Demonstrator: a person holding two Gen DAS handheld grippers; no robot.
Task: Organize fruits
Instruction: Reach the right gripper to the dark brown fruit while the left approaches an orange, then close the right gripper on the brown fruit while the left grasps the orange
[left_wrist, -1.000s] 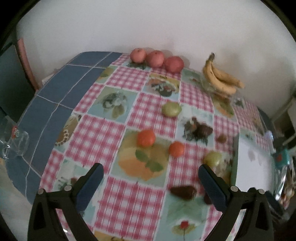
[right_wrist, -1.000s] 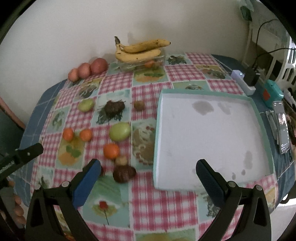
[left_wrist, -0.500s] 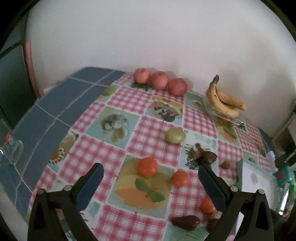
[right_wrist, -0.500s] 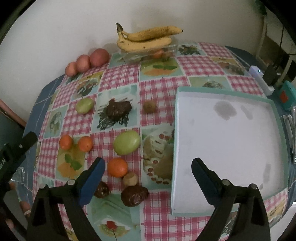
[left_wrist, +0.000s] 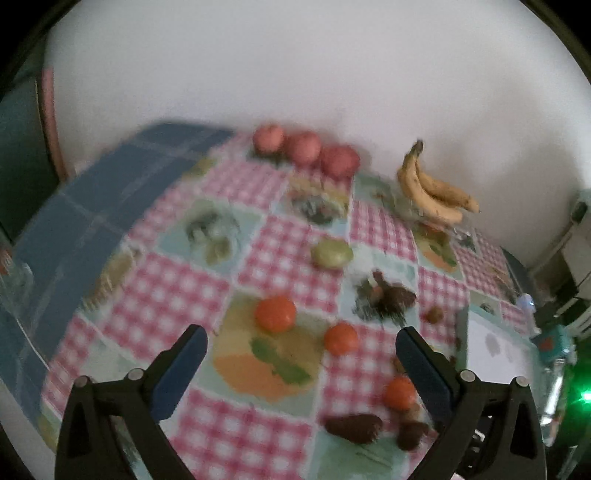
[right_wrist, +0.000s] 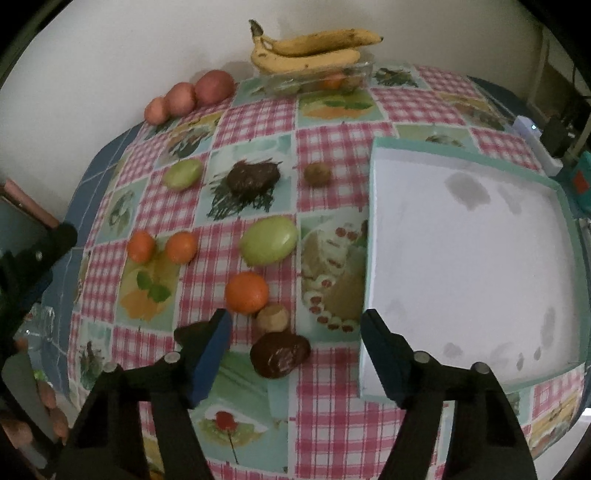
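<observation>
In the right wrist view my right gripper (right_wrist: 295, 321) hangs over the checked tablecloth with its jaws closing. A dark brown fruit (right_wrist: 279, 355) and a small tan fruit (right_wrist: 272, 318) lie between the fingers, and the pads touch neither. An orange (right_wrist: 246, 292) and a large green fruit (right_wrist: 269, 240) sit just beyond. The white tray (right_wrist: 461, 258) with a teal rim lies to the right. My left gripper (left_wrist: 299, 338) is open and holds nothing; two oranges (left_wrist: 275, 313) lie ahead of it in a blurred picture.
Bananas (right_wrist: 310, 50) rest on a glass dish at the back, with three reddish fruits (right_wrist: 214, 87) to their left. A smaller green fruit (right_wrist: 183, 174), another dark fruit (right_wrist: 253, 177) and a brown round one (right_wrist: 317, 174) lie mid-table. A charger and cables sit at the far right.
My right gripper has sunk toward the fruits beside the tray's left edge and its jaws have narrowed. The left wrist view has tilted up a little and turned blurry.
</observation>
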